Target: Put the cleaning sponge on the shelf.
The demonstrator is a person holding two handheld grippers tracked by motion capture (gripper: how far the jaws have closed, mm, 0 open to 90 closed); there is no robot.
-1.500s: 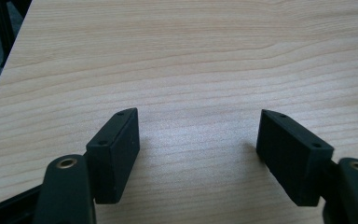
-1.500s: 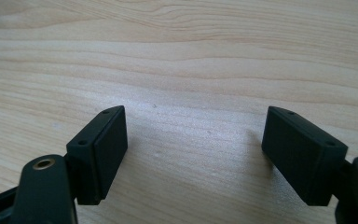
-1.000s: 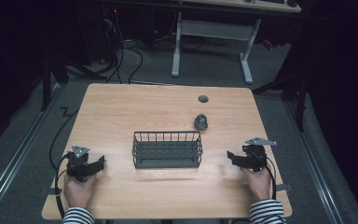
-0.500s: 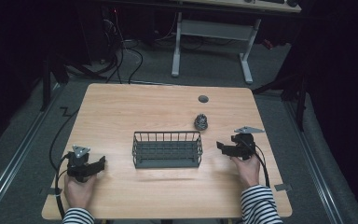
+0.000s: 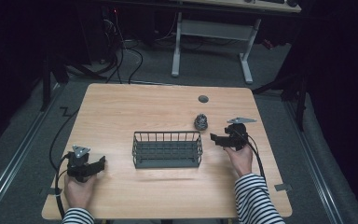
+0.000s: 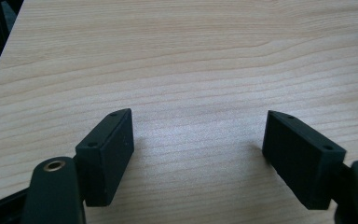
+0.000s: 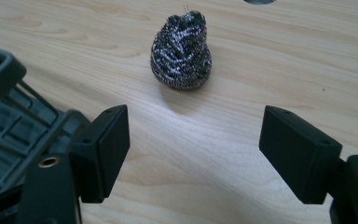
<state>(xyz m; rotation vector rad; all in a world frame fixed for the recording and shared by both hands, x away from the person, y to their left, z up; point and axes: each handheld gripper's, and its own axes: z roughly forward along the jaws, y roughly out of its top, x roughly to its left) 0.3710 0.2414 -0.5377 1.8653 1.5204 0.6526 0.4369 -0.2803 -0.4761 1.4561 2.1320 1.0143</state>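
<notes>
Lit tabletop [image 5: 121, 107] (dark, murky surroundings)

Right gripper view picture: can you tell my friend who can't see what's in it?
A shiny steel scouring ball sits on a pale wooden table, just ahead of the right gripper, whose two black jaws stand wide open with nothing between them. A dark wire basket pokes in at the left edge.

**Both grippers open, hands low at the near edge**

The left gripper [image 5: 98, 163] sits held in the left hand [image 5: 80, 190], jaws wide apart. The right gripper [image 5: 216, 139], in the right hand [image 5: 240, 156], points leftward, seemingly raised slightly, jaws spread with nothing between them.
</notes>
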